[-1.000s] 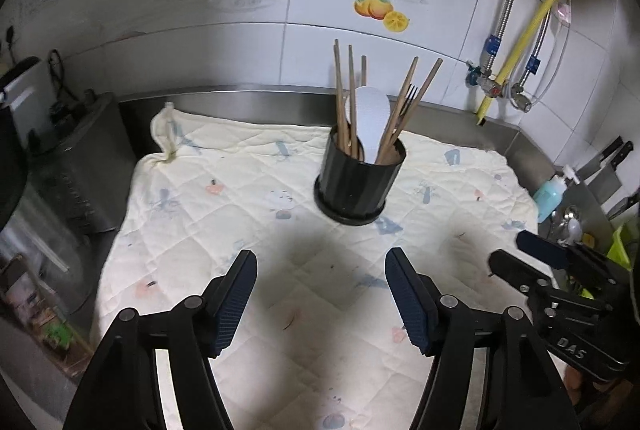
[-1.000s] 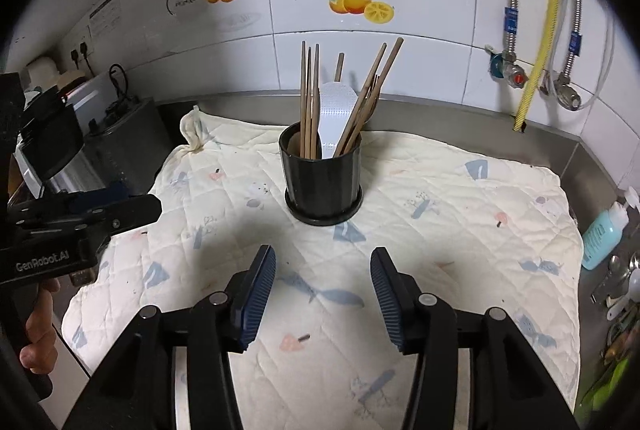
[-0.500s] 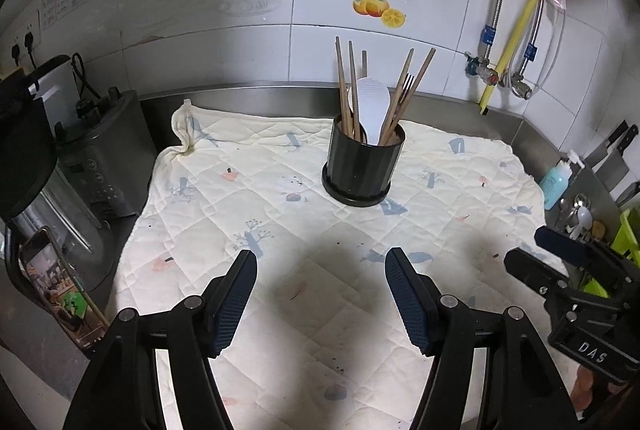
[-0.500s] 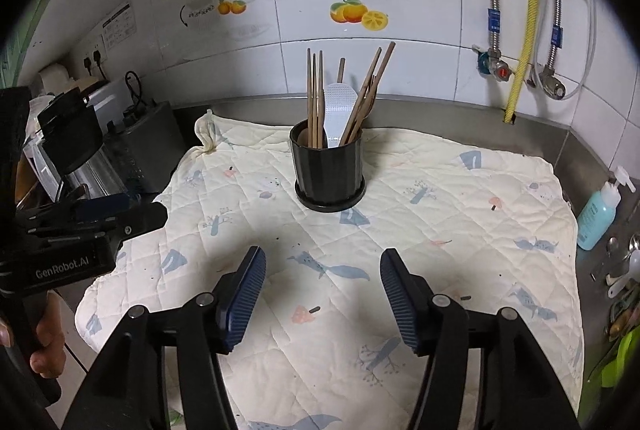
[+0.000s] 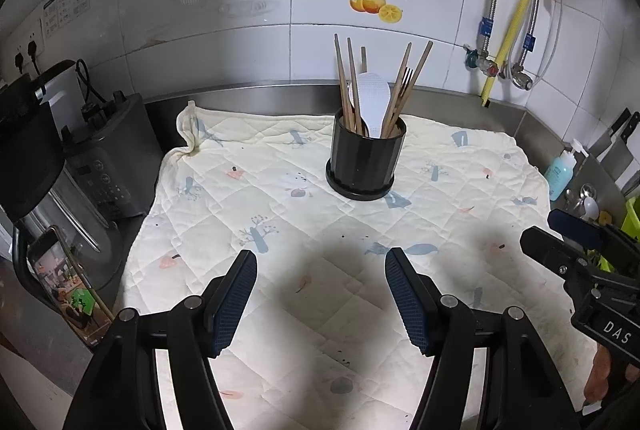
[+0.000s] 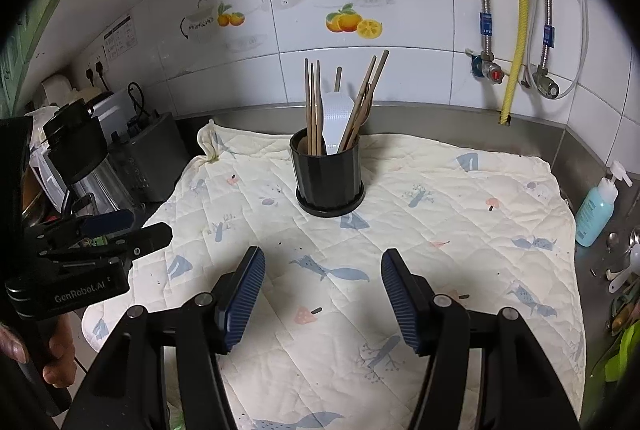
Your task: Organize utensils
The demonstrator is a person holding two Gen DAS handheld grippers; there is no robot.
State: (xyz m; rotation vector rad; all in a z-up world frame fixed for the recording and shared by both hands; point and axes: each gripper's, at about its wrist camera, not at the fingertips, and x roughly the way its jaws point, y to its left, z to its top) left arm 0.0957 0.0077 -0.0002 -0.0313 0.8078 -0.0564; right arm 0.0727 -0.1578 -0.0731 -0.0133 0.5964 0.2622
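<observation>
A black utensil holder stands upright toward the back of a quilted cream cloth. Inside it are several wooden chopsticks, a white rice paddle and a fork. My left gripper hovers over the cloth's near left part, open and empty. Off to its right, my right gripper also stands open with nothing between its pads. Both are well short of the holder.
Dark appliances and a phone crowd the left counter. A blue soap bottle, knives and loose spoons sit at the right edge. Pipes run down the tiled wall behind.
Both grippers have drawn back from the holder, which now looks smaller and farther. The right gripper's jaws have spread wider; the left jaws are unchanged.
</observation>
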